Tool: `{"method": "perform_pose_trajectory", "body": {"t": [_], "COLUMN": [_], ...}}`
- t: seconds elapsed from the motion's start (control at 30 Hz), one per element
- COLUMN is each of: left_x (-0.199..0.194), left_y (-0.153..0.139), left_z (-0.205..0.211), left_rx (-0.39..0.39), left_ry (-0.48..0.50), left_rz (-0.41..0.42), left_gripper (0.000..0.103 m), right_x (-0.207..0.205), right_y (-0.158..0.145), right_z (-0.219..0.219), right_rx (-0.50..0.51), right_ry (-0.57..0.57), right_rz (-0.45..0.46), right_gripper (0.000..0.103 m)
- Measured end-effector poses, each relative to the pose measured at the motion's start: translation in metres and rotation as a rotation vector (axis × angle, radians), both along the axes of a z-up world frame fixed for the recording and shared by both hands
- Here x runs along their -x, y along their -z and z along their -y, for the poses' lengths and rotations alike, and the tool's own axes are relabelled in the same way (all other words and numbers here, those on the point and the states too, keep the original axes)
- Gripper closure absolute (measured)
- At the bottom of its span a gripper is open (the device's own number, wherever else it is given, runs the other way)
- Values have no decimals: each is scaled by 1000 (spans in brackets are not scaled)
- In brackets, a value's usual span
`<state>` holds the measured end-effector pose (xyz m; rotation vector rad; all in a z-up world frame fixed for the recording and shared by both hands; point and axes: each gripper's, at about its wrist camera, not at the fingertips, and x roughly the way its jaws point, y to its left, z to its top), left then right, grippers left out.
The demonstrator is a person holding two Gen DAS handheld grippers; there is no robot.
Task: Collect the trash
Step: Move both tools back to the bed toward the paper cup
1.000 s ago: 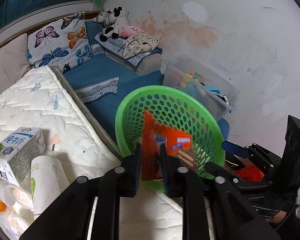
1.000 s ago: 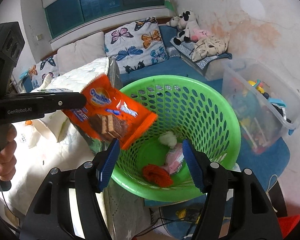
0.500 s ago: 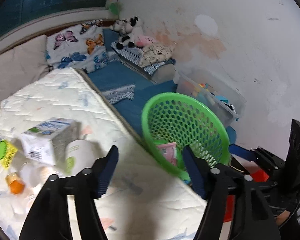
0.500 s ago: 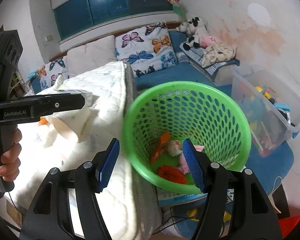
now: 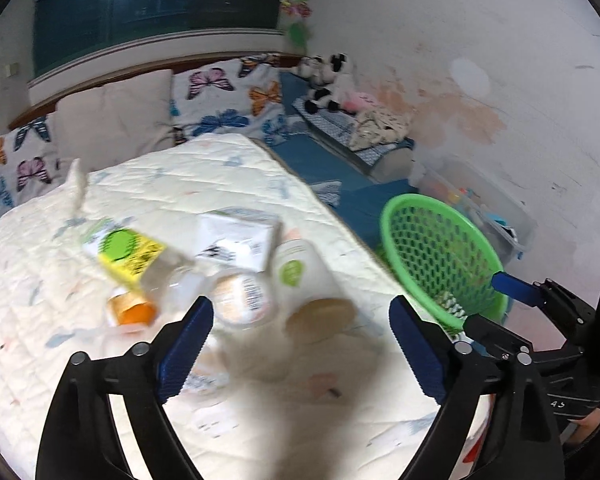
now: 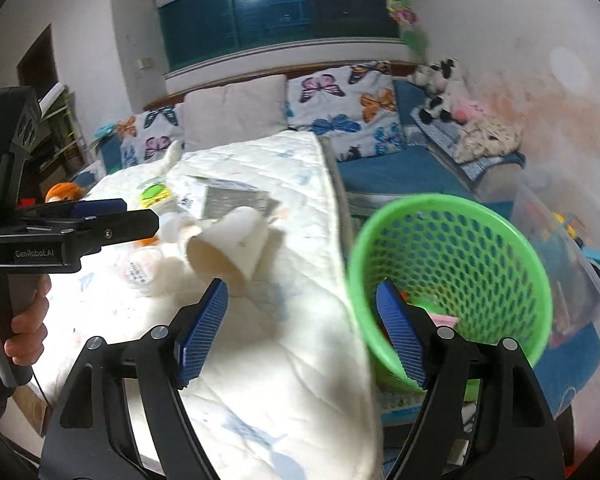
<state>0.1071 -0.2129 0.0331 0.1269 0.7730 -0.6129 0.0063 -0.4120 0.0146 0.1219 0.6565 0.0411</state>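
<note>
A green mesh basket (image 6: pixel 452 256) stands beside the bed at the right, with red and pink trash inside; it also shows in the left wrist view (image 5: pixel 436 256). On the white quilt lies a heap of trash: a paper cup on its side (image 5: pixel 304 284), a small yoghurt pot (image 5: pixel 240 296), a milk carton (image 5: pixel 240 236), a yellow-green packet (image 5: pixel 124 252) and an orange-capped bottle (image 5: pixel 130 312). My left gripper (image 5: pixel 300 344) is open and empty just in front of the heap. My right gripper (image 6: pixel 302 332) is open and empty between the cup (image 6: pixel 228 244) and the basket.
The quilt (image 5: pixel 180 184) covers a blue mattress. Butterfly pillows (image 5: pixel 228 100) and plush toys (image 5: pixel 328 84) line the back. A clear plastic toy box (image 6: pixel 572 248) stands to the right of the basket by the stained wall.
The left gripper let the orange snack bag fall into the basket, opened, and swung left over the trash heap. The right gripper also turned left, toward the quilt.
</note>
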Motion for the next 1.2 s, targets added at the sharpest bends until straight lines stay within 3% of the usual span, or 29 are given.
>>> {"method": "perform_pose_trajectory", "body": {"t": [0.73,1.2], "left_x": [4,-1], "left_y": [21,31], "left_z": [-83,-105], "left_rx": [-76,-88], "left_ry": [-233,-297], "left_rz": [-42,-43], "left_gripper": [7,7], "right_x": [-37,-70], "right_y": [12,25], "right_z": [-52,-64], "right_rx": [-21,-54], "right_ry": [-140,-150], "right_rz": [-43,-88], "right_gripper": [21,21]}}
